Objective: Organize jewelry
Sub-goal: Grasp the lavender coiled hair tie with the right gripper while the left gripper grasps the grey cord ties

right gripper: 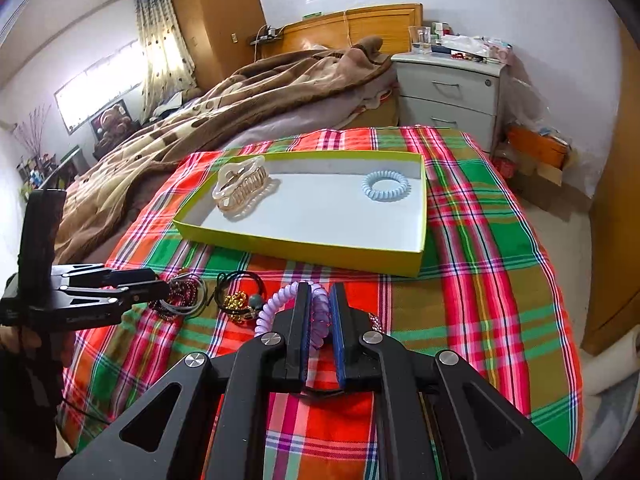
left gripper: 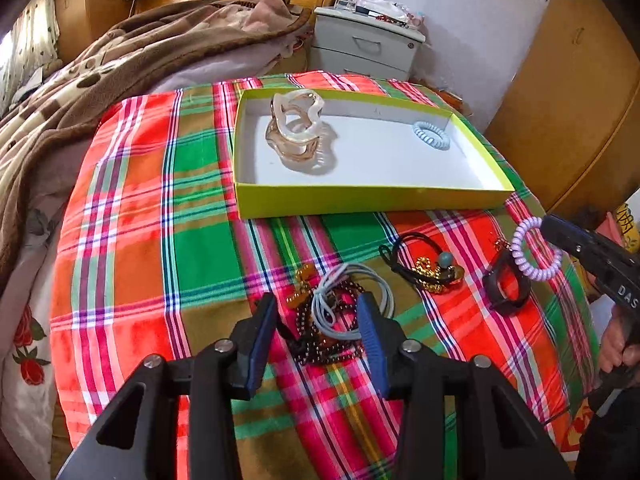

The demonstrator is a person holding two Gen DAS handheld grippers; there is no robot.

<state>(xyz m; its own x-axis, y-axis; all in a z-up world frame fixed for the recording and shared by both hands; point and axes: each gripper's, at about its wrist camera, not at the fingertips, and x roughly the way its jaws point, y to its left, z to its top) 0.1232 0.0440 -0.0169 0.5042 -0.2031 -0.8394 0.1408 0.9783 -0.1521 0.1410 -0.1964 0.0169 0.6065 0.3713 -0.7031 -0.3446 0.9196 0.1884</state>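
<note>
Bed (right gripper: 500, 264) covered with a red-green plaid cloth (left gripper: 132, 216), brown blanket (left gripper: 120, 56) bunched up beyond it, grey nightstand (right gripper: 448, 92) against the far wall. Yellow-green shallow box (left gripper: 360, 198) with white inside sits on the plaid cloth; in it a beige claw hair clip (left gripper: 298, 132) at its left end and a light blue spiral hair tie (left gripper: 431, 135) at its right end, well apart. On the cloth in front of the box, loose jewelry: grey elastic loops tangled with a dark bead string (left gripper: 340, 312), next a black cord with gold beads and a teal bead (left gripper: 424, 268), then a black clip (left gripper: 506, 284). Left gripper (left gripper: 320, 308) hangs low over the grey/bead tangle, jaws wide apart with the tangle between them, pads not pressing on it. Right gripper (right gripper: 320, 300) nearly closed, pinching a purple spiral hair tie (right gripper: 280, 304), which is lifted off the cloth, near the box's front right corner. A hand (left gripper: 618, 348) shows on the right gripper's handle.
</note>
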